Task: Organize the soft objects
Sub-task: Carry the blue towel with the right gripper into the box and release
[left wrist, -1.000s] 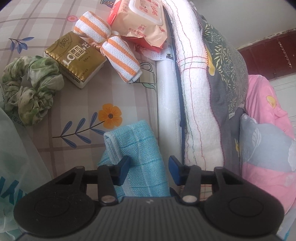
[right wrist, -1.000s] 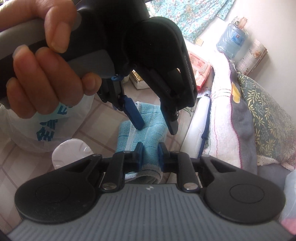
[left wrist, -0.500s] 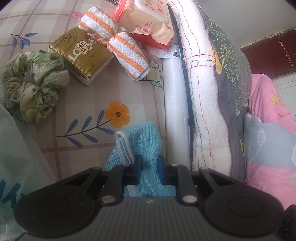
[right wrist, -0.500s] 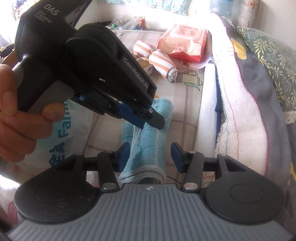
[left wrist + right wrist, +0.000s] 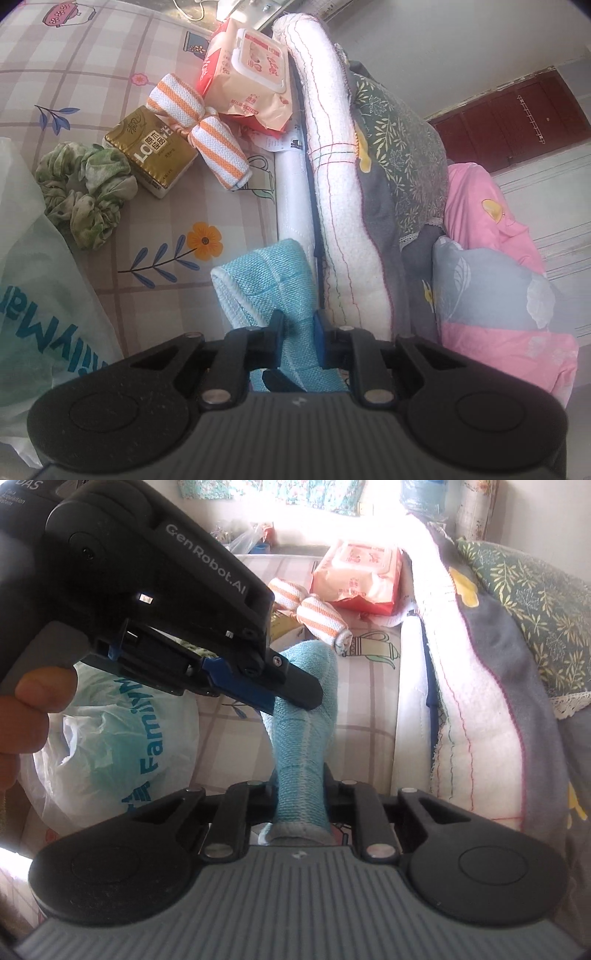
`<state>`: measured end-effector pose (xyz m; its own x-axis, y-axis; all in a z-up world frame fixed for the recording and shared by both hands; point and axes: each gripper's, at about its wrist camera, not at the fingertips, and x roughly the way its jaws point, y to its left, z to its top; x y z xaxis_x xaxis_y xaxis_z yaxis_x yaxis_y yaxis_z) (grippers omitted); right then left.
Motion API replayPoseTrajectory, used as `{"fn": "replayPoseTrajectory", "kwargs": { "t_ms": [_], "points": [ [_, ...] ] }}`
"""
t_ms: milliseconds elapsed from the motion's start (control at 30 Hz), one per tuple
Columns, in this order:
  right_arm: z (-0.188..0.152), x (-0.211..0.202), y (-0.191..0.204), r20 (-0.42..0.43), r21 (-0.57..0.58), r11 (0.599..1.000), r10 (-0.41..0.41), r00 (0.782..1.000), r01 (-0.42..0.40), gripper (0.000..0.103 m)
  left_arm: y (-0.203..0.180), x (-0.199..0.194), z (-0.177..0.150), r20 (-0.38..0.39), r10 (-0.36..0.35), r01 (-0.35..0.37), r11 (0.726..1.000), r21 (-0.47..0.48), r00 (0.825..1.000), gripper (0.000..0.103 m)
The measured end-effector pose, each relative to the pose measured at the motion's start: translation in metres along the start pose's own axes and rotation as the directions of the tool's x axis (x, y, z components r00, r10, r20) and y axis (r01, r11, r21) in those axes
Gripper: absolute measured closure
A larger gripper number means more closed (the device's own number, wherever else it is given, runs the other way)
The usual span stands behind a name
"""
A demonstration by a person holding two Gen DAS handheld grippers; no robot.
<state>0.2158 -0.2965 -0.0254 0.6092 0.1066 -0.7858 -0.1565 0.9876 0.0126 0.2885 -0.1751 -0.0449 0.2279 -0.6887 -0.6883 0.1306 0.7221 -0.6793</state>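
Observation:
A light blue woven towel (image 5: pixel 273 280) is bunched and lifted off the flower-print sheet (image 5: pixel 110 92). My left gripper (image 5: pixel 298 332) is shut on its far part. My right gripper (image 5: pixel 300 794) is shut on the towel's (image 5: pixel 301 738) near end. The left gripper (image 5: pixel 295 698) shows in the right wrist view, its tip pinching the towel above my right fingers. An orange-striped rolled cloth (image 5: pixel 199 129), a green scrunchie (image 5: pixel 85 188), a gold tissue pack (image 5: pixel 151 151) and a wet-wipes pack (image 5: pixel 247 77) lie further back.
A plastic FamilyMart bag (image 5: pixel 122 746) lies at the left beside the towel. Folded blankets and a white fleece (image 5: pixel 336 166) are stacked along the right, with a pink quilt (image 5: pixel 491 266) beyond them.
My left gripper closed on the towel and lifted it. My right gripper opened, then closed again on the towel's near end. The towel now hangs bunched between both grippers.

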Motion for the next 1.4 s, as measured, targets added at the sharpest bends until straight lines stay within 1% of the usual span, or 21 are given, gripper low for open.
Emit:
{"fn": "replayPoseTrajectory", "kwargs": {
  "t_ms": [133,233,367,433,533,633,700,733,767,833,867,900,933,1033,1100,1133,1167,1267,1300,1333,1400],
  "points": [
    [0.008,-0.038,0.027,0.082,-0.018,1.0,0.002,0.997,0.0,0.088,-0.01,-0.049,-0.011,0.077,-0.04,0.037,0.999,0.035,0.996,0.085],
    [0.016,-0.07,0.052,0.135,-0.038,0.999,0.025,0.991,-0.02,0.089,-0.013,-0.09,-0.02,0.135,-0.073,0.067,0.996,0.051,0.988,0.085],
    [0.031,-0.106,0.093,0.195,-0.06,0.996,0.075,0.978,-0.064,0.089,-0.01,-0.154,-0.037,0.242,-0.097,0.078,0.993,0.085,0.966,0.085],
    [0.036,-0.118,0.115,0.211,-0.063,0.992,0.118,0.97,-0.107,0.089,-0.004,-0.18,-0.045,0.285,-0.096,0.074,0.993,0.089,0.954,0.085],
    [0.045,-0.126,0.156,0.229,-0.07,0.98,0.199,0.953,-0.188,0.089,0.014,-0.225,-0.06,0.364,-0.074,0.046,0.995,0.085,0.929,0.085],
    [0.054,-0.121,0.198,0.216,-0.066,0.954,0.301,0.929,-0.294,0.089,0.046,-0.269,-0.073,0.432,-0.015,-0.009,0.999,0.052,0.902,0.085],
    [0.062,-0.107,0.234,0.192,-0.046,0.92,0.39,0.901,-0.389,0.089,0.071,-0.293,-0.077,0.463,0.046,-0.059,0.998,0.013,0.885,0.085],
    [0.065,-0.098,0.252,0.178,-0.031,0.902,0.43,0.885,-0.432,0.088,0.081,-0.302,-0.078,0.475,0.075,-0.083,0.997,-0.004,0.877,0.085],
    [0.068,-0.088,0.266,0.164,-0.012,0.883,0.466,0.87,-0.47,0.088,0.097,-0.313,-0.079,0.489,0.126,-0.128,0.991,-0.029,0.863,0.085],
    [0.073,-0.062,0.296,0.126,0.054,0.829,0.547,0.827,-0.557,0.088,0.122,-0.327,-0.077,0.494,0.207,-0.196,0.978,-0.074,0.845,0.085],
    [0.076,-0.044,0.313,0.102,0.102,0.793,0.593,0.799,-0.601,0.088,0.14,-0.334,-0.074,0.485,0.258,-0.242,0.966,-0.096,0.836,0.085],
    [0.077,-0.029,0.327,0.087,0.14,0.767,0.62,0.78,-0.626,0.088,0.156,-0.339,-0.071,0.474,0.299,-0.275,0.954,-0.122,0.828,0.085],
    [0.078,-0.016,0.341,0.075,0.169,0.75,0.638,0.767,-0.64,0.088,0.168,-0.342,-0.068,0.466,0.327,-0.292,0.945,-0.147,0.823,0.085],
    [0.077,0.014,0.376,0.056,0.209,0.725,0.661,0.748,-0.656,0.088,0.211,-0.354,-0.057,0.426,0.406,-0.342,0.914,-0.22,0.809,0.085],
    [0.077,0.037,0.398,0.032,0.249,0.707,0.677,0.735,-0.662,0.086,0.23,-0.357,-0.049,0.403,0.443,-0.38,0.896,-0.229,0.801,0.086],
    [0.077,0.045,0.404,0.016,0.259,0.707,0.677,0.735,-0.657,0.085,0.238,-0.357,-0.046,0.393,0.463,-0.4,0.886,-0.235,0.794,0.086],
    [0.073,0.055,0.414,-0.015,0.271,0.721,0.666,0.746,-0.638,0.084,0.246,-0.355,-0.042,0.38,0.487,-0.424,0.873,-0.241,0.786,0.086],
    [0.068,0.075,0.428,-0.112,0.296,0.772,0.614,0.782,-0.563,0.07,0.267,-0.345,-0.034,0.335,0.535,-0.477,0.845,-0.244,0.776,0.088],
    [0.061,0.075,0.427,-0.124,0.289,0.784,0.6,0.791,-0.549,0.068,0.27,-0.342,-0.032,0.327,0.539,-0.484,0.842,-0.24,0.776,0.088],
    [0.06,0.073,0.428,-0.127,0.279,0.79,0.594,0.794,-0.546,0.066,0.273,-0.336,-0.03,0.319,0.543,-0.491,0.839,-0.234,0.777,0.088],
    [0.057,0.062,0.424,-0.123,0.242,0.814,0.565,0.816,-0.528,0.058,0.275,-0.332,-0.03,0.312,0.552,-0.504,0.833,-0.226,0.773,0.088]
  ]
}}
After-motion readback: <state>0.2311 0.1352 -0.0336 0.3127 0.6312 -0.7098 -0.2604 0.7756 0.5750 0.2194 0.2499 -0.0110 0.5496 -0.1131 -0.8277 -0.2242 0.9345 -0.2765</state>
